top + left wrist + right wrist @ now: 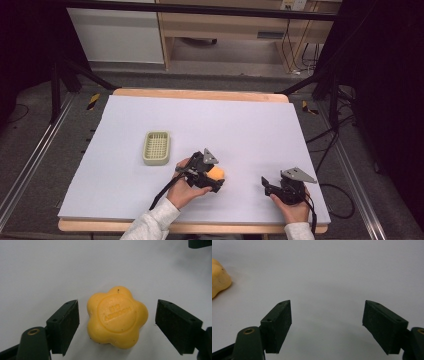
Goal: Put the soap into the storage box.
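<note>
From the high view, the pale lavender surface carries a small beige basket left of centre, its floor a grid of holes. Near the front edge the left claw sits in the person's left hand, with a yellow-orange soap right at its tip; the basket is near, off to the hand's upper left. The right claw rests well apart from the soap, toward the right front corner, held by the right hand. A grey three-cornered plate tops each claw.

In the left gripper view, the soap lies flat on the surface — a flower-shaped bar with rounded lobes and a round stamped centre whose raised lettering is too blurred to read. It sits between the two black jaws of the left claw, which stands released: a gap of bare surface shows on each side, narrower on the left, so neither pad touches the bar.

In the right gripper view, the right claw is spread wide over bare surface, grasping nothing. One lobe of the soap peeks in at the left edge — well clear of the jaws.
</note>
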